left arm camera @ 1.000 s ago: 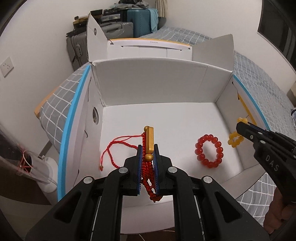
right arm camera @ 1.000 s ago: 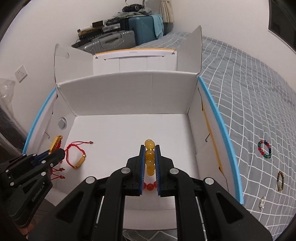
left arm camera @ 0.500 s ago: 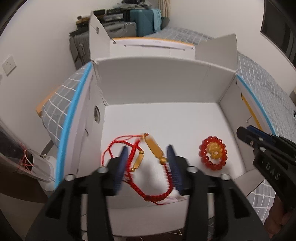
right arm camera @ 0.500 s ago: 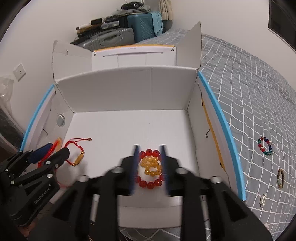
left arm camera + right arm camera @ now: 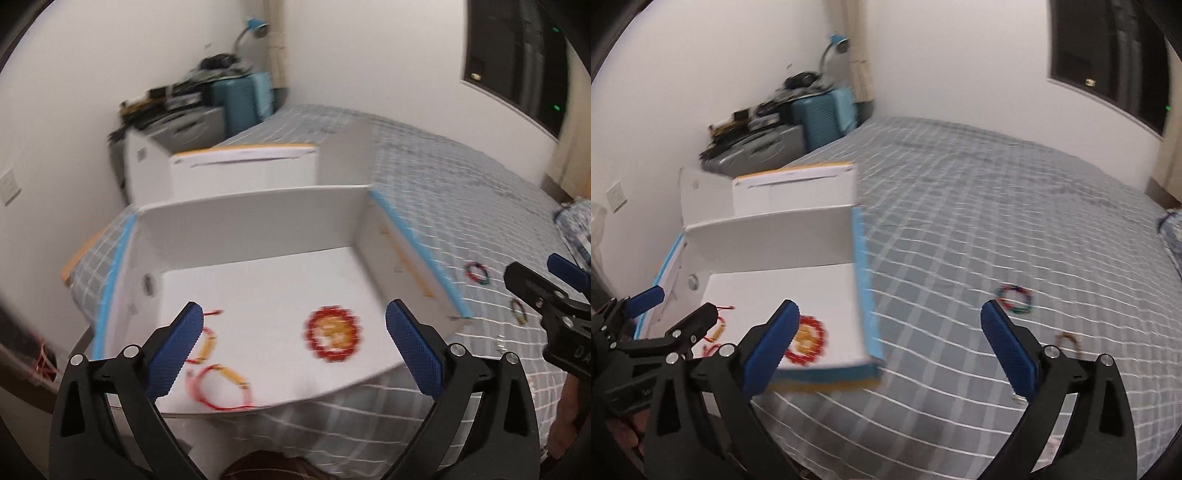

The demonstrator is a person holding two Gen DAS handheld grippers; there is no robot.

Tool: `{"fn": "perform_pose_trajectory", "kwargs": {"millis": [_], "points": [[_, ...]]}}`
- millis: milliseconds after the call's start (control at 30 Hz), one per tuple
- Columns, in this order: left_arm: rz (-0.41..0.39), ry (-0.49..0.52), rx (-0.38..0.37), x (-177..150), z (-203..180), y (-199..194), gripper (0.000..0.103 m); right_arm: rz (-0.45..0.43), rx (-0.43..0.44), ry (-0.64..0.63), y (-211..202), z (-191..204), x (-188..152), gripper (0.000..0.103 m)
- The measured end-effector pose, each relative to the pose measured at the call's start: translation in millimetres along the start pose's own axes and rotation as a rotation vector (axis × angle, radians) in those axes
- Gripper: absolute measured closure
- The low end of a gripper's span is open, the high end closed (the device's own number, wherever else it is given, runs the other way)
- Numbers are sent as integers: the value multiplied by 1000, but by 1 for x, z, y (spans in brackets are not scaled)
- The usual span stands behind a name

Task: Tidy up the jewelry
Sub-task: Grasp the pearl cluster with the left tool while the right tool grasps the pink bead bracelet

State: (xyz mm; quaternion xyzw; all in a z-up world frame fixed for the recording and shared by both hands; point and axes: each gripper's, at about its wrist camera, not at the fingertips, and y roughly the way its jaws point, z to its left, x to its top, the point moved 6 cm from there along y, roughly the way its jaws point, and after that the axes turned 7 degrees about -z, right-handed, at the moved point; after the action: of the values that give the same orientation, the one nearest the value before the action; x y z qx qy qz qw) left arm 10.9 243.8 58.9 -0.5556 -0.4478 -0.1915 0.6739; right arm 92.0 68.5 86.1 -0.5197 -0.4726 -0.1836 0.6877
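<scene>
The left gripper [image 5: 294,334] stood spread wide and empty at lower centre, above the white cardboard box [image 5: 258,221]; the right gripper [image 5: 888,332] gaped likewise over the grey checked bedspread [image 5: 997,221], touching nothing.

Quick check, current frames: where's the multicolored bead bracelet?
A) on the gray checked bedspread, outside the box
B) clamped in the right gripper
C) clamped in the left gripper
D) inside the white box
A: the multicolored bracelet lies on the bedspread to the right of the white box, and both the right gripper and the left gripper are wide open with nothing between their pads.
</scene>
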Motion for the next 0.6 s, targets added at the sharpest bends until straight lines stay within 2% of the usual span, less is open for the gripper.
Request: {"fn": "perform_pose_trajectory", "kwargs": {"millis": [167,267,467,600], "points": [[-10,75,-111,-6,-78,1,6,-5,-103,47,-29,-71,-23,8],[3,127,-178,-17,-125,6,6,22,-162,95,-40,-117,-50,8],[63,213,-302,-50,-218,32,6,91,-238,189,-38,-183,-104,8],[116,259,-340,-75,-266,59,6,147,-254,234,-30,-212,-145,8]]}}
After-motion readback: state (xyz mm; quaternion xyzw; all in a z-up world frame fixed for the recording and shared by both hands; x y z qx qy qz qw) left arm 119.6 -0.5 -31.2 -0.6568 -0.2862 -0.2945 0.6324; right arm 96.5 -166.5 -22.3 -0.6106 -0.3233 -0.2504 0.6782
